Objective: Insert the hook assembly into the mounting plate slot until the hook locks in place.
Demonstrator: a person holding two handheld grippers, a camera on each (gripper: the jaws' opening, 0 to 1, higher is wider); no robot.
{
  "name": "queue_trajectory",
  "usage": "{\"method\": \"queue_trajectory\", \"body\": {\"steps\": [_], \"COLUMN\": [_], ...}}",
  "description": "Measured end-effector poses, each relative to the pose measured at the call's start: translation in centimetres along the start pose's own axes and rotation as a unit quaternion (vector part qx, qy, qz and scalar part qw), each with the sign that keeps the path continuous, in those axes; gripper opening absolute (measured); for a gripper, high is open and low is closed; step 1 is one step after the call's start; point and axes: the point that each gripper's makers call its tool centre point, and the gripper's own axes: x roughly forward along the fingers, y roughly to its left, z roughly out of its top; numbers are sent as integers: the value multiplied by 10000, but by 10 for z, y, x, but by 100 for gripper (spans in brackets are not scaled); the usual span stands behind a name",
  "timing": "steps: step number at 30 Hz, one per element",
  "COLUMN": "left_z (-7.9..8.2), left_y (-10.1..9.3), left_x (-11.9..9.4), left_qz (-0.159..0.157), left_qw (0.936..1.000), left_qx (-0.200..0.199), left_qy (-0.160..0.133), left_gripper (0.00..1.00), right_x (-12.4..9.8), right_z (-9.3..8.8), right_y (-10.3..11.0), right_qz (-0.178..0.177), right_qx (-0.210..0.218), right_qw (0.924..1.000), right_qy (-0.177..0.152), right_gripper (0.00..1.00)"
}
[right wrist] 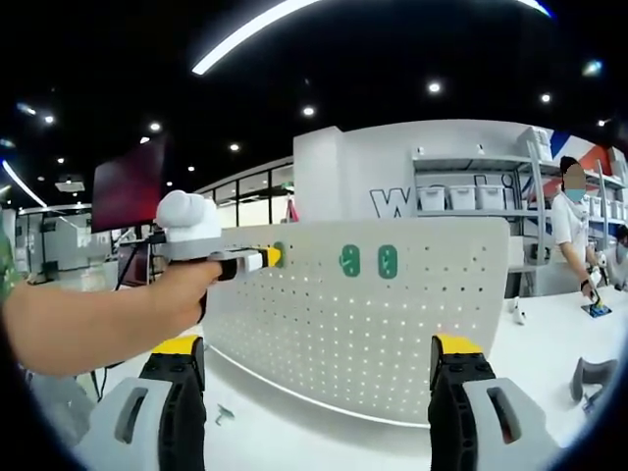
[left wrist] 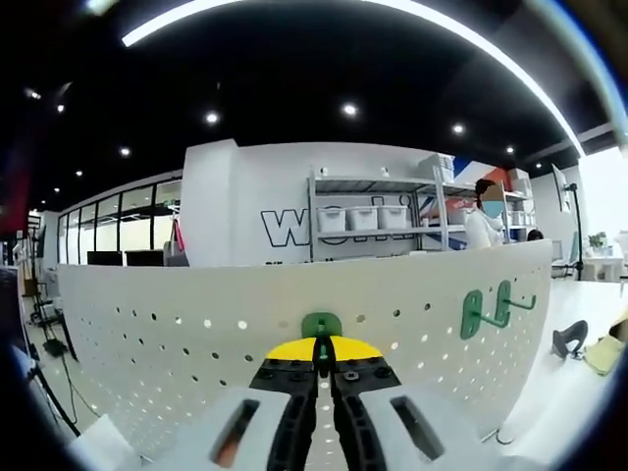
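Observation:
A white pegboard mounting plate (left wrist: 177, 334) stands upright on the table. In the left gripper view my left gripper (left wrist: 321, 351) is shut on a green hook assembly (left wrist: 321, 325), whose plate is pressed against the board's face. More green hooks (left wrist: 489, 309) hang on the board to the right. The right gripper view shows a hand holding the left gripper (right wrist: 267, 258) at the pegboard (right wrist: 392, 334), with the held green hook (right wrist: 279, 255) at its tip. Two mounted green hooks (right wrist: 349, 260) sit just right of it. My right gripper (right wrist: 316, 348) stands open and back from the board, holding nothing.
The white table (right wrist: 294, 432) carries a small loose part (right wrist: 224, 414) near the board's foot and a dark curved object (right wrist: 589, 378) at the right. A person (right wrist: 569, 226) stands behind the table near shelves with bins (left wrist: 363, 218).

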Motion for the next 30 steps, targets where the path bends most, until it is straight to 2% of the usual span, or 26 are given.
{"method": "queue_trajectory", "body": {"steps": [2, 5, 8, 10, 13, 19, 26, 30], "left_z": [1, 1, 1, -1, -3, -1, -9, -8], "left_y": [-1, 0, 0, -1, 0, -2, -1, -1], "left_x": [-1, 1, 1, 1, 1, 1, 1, 0], "left_qz": [25, 6, 25, 39, 4, -16, -27, -49], "left_qw": [9995, 9999, 9991, 9989, 9995, 9995, 9996, 9997], "left_qx": [297, 158, 429, 465, 303, 310, 231, 210], "left_qy": [51, 4, 24, 43, 57, 33, 138, 133], "left_gripper": [4, 4, 4, 4, 5, 5, 7, 8], "right_x": [0, 1, 1, 0, 1, 1, 1, 0], "right_z": [0, -1, -1, -1, -1, -3, -1, -1], "right_y": [1, 1, 1, 0, 0, 1, 1, 1], "right_qz": [7, 14, 17, 11, 11, 21, 12, 6], "right_qx": [-3, -1, 4, 10, 4, 5, -16, -19], "right_qw": [10000, 10000, 10000, 10000, 10000, 10000, 10000, 10000], "right_qy": [1, 10, 9, 6, 8, 24, 2, 3], "right_gripper": [97, 97, 97, 97, 97, 97, 97, 97]}}
